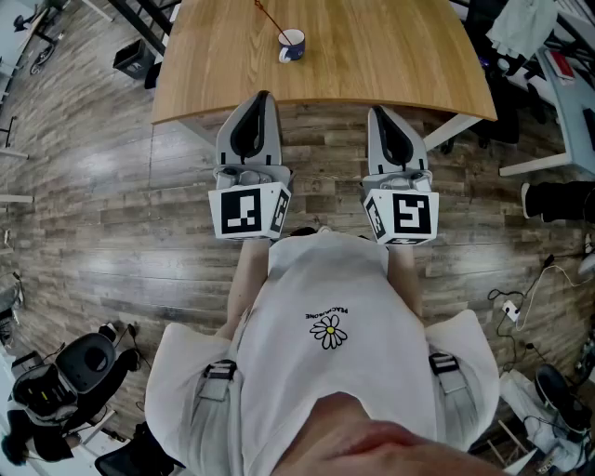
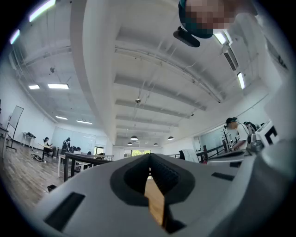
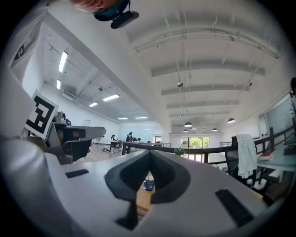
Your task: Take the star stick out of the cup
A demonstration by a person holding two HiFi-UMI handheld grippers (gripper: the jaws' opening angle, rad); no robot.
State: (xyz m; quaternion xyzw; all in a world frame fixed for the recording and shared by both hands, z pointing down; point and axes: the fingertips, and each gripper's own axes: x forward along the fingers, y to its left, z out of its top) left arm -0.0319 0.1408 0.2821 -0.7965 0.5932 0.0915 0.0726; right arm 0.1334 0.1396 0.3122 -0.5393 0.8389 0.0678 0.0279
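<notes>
A blue-and-white cup (image 1: 291,45) stands on the wooden table (image 1: 372,56) near its front edge. A thin reddish stick (image 1: 269,17) leans out of the cup toward the far left; its star end is not visible. My left gripper (image 1: 263,96) and right gripper (image 1: 378,111) are held side by side over the floor, tips just at the table's near edge, both shut and empty. In the right gripper view the cup (image 3: 149,185) shows small, far ahead below the closed jaws of the right gripper (image 3: 150,159). The left gripper (image 2: 149,161) view shows only table wood (image 2: 156,206) below its closed jaws.
Wood-plank floor lies below me. Black equipment (image 1: 70,372) sits at the lower left, cables and a power strip (image 1: 509,307) at the right, and a white desk (image 1: 562,88) with clutter at the far right. People (image 2: 233,134) stand in the office background.
</notes>
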